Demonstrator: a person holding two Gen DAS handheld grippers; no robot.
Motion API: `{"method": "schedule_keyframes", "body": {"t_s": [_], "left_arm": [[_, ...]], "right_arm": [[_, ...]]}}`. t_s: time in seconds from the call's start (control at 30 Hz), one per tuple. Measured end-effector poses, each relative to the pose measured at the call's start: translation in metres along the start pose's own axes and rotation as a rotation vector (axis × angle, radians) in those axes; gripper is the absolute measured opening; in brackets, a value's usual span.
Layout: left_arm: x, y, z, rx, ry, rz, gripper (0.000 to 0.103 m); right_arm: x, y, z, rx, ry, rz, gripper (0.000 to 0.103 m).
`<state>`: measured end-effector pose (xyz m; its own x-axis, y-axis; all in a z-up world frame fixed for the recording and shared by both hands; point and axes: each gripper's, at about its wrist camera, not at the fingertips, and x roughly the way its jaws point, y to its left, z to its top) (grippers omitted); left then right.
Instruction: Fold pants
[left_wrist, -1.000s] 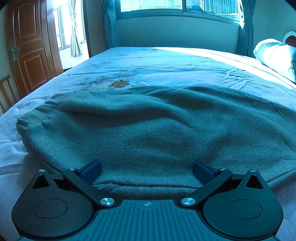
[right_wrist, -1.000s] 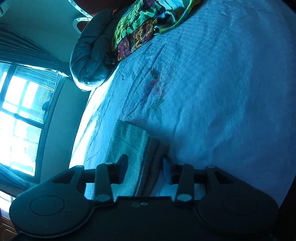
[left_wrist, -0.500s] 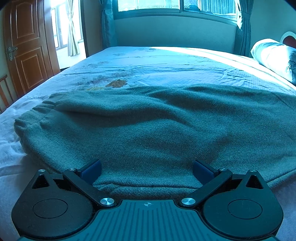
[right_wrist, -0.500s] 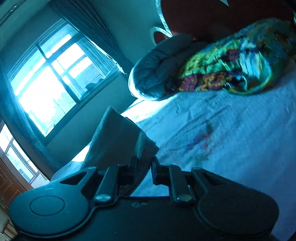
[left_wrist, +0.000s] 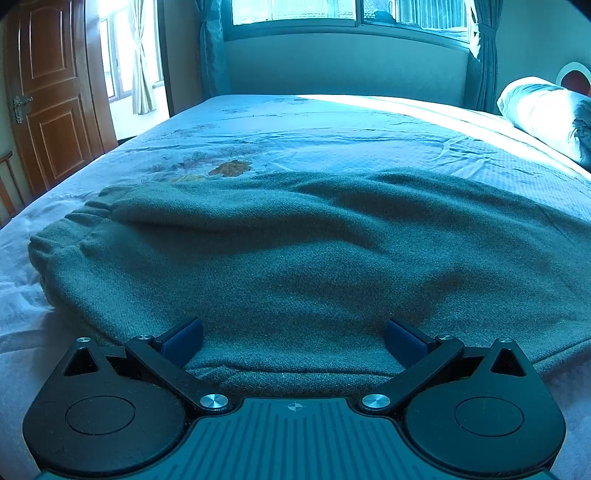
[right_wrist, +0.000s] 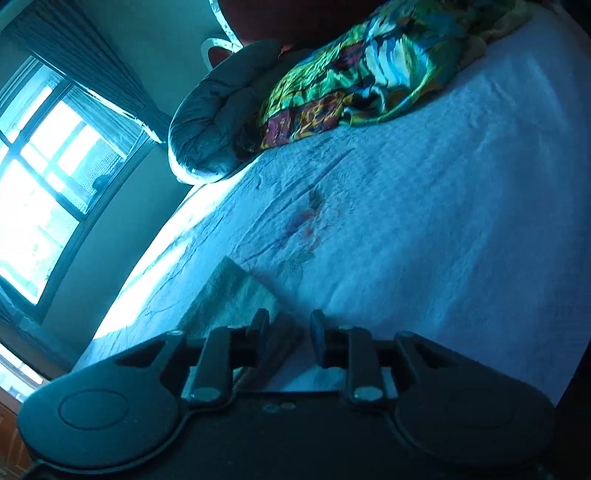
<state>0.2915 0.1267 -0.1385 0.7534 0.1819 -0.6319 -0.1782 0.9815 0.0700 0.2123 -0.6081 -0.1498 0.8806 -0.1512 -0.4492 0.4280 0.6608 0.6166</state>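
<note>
Sunlit bed (left_wrist: 351, 125) under a window, with your green pants (left_wrist: 314, 258) spread flat across it.
Your left gripper (left_wrist: 293, 341) sits spread wide over the near edge of the pants; your right gripper (right_wrist: 286, 334) is parted around a pant-leg hem, not pinching it.

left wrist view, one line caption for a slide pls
Open left gripper at the near edge of green pants spread on the bed.

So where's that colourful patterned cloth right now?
In the right wrist view, the colourful cloth lies bunched at the top, on the far end of the bed, beside the grey pillow.
</note>
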Motion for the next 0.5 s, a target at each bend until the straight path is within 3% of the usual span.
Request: {"method": "schedule_keyframes", "body": {"t_s": [0.1, 0.27, 0.4, 0.5], "left_arm": [[-0.006, -0.001, 0.006, 0.005, -0.007, 0.011, 0.103], [-0.005, 0.000, 0.029, -0.004, -0.044, 0.032, 0.103], [0.006, 0.006, 0.051, 0.023, -0.055, 0.057, 0.103], [0.015, 0.034, 0.062, -0.023, -0.042, 0.113, 0.103]], "right_arm": [[-0.008, 0.020, 0.006, -0.077, -0.021, 0.029, 0.018], [0.010, 0.110, -0.024, -0.333, 0.085, 0.166, 0.020], [0.044, 0.215, -0.091, -0.551, 0.270, 0.357, 0.022], [0.068, 0.292, -0.150, -0.709, 0.394, 0.502, 0.024]]}}
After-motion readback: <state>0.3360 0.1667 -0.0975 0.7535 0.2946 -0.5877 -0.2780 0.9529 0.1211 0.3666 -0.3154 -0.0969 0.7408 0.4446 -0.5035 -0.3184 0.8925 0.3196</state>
